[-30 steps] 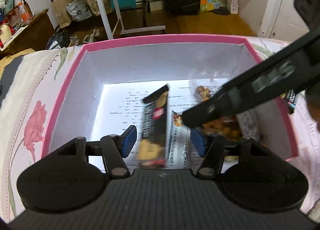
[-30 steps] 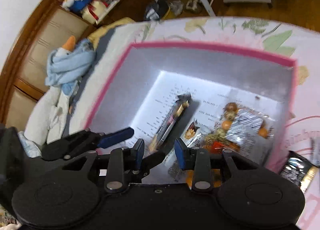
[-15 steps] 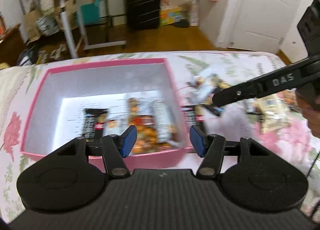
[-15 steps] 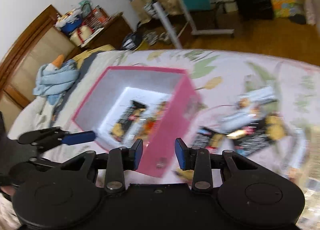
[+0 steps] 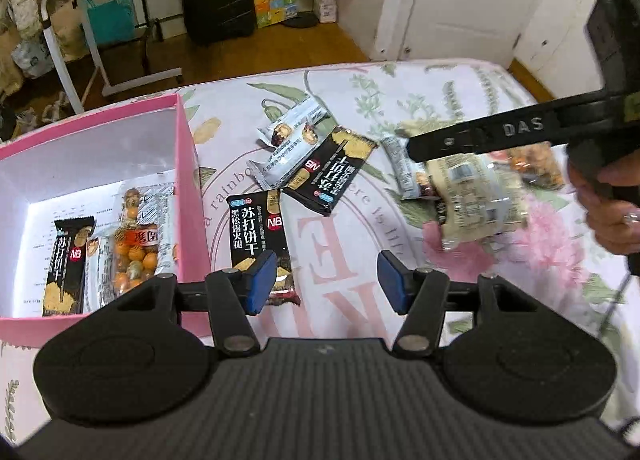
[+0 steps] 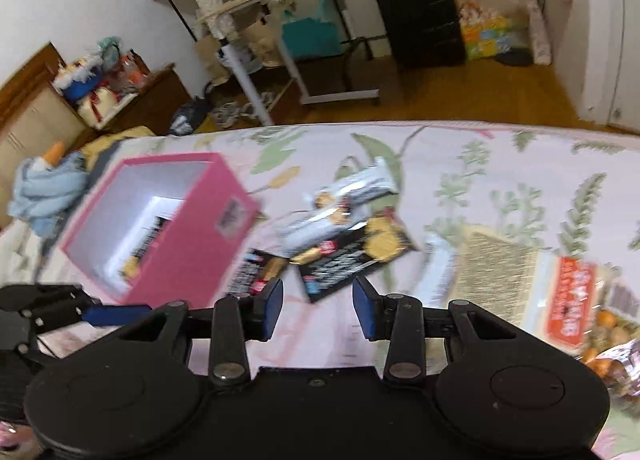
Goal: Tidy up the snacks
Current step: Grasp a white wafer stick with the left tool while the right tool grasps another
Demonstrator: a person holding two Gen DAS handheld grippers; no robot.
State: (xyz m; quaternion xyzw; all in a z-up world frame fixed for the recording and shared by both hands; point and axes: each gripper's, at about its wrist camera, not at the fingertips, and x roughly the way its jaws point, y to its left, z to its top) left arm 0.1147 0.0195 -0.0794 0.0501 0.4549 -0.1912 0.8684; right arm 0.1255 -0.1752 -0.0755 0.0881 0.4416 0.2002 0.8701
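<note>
Left wrist view: your two grippers, a second ago both down inside the pink box (image 5: 186, 163), now hang over the flowered bedspread (image 5: 460, 91) to its right, so the last delivery reads as finished and the next pickup as about to begin. Pink box: at the left of this view, open-topped, white inside, printed sheet on its floor; two packets already in it, one black cracker packet (image 5: 66, 264) lying lengthwise and one clear bag of orange and brown coated nuts (image 5: 138, 244) just beside it. Loose snacks, all on the bedspread outside the box: a large clear bag (image 5: 476, 199) with a beige label, partly behind your right gripper's finger; a black cracker packet (image 5: 334, 171) lying askew; a second black cracker packet (image 5: 258, 236) nearest the box, its lower end hidden behind your left finger pad; two silver-wrapped bars (image 5: 290, 139), overlapping; one small silver bar (image 5: 408, 171) further right. Left gripper (image 5: 326, 280): jaws fairly wide and closing, nothing between the pads, bare bedspread showing in the gap. Right gripper (image 6: 318, 306): jaws narrower and opening, empty, poised above the black packets; this view is blurred. By my reckoning, two items stowed, at least six left.
</note>
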